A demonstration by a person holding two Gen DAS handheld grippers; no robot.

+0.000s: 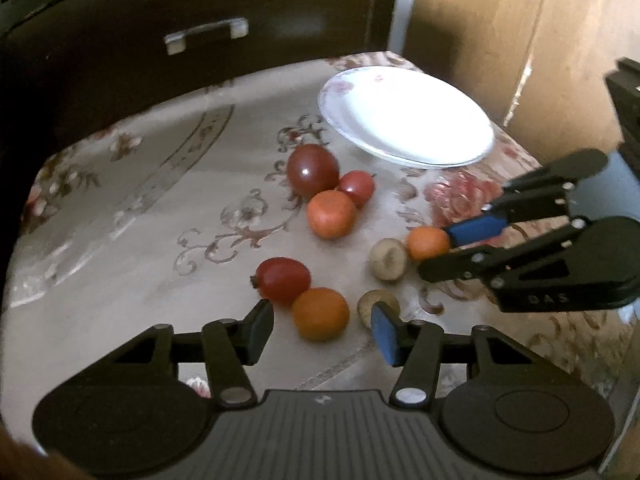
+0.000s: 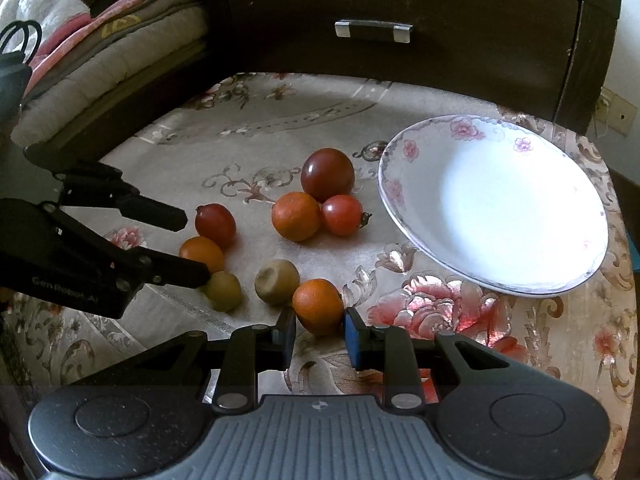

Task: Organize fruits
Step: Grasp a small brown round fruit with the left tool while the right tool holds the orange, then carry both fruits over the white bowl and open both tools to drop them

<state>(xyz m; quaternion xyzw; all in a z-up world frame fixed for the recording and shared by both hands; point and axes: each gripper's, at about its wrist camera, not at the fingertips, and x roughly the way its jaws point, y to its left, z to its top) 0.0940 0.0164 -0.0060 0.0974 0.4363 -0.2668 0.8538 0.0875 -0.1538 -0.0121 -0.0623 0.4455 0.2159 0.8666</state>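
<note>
Fruits lie on a floral tablecloth beside an empty white plate (image 1: 408,116), also in the right wrist view (image 2: 496,200). My left gripper (image 1: 322,330) is open, its fingers on either side of an orange (image 1: 320,314), with a red fruit (image 1: 283,280) and a brown fruit (image 1: 376,304) close by. My right gripper (image 2: 318,334) has its pads on both sides of another orange (image 2: 318,306), which also shows in the left wrist view (image 1: 427,243); whether they press on it I cannot tell. A cluster of a dark red fruit (image 2: 327,175), an orange (image 2: 295,216) and a small red fruit (image 2: 342,215) sits mid-table.
A dark wooden cabinet (image 2: 400,20) with a metal handle stands behind the table. Folded bedding (image 2: 100,48) lies at the left. A second brown fruit (image 2: 277,281) lies beside the right gripper's orange. A wooden panel (image 1: 520,40) stands behind the table on the right.
</note>
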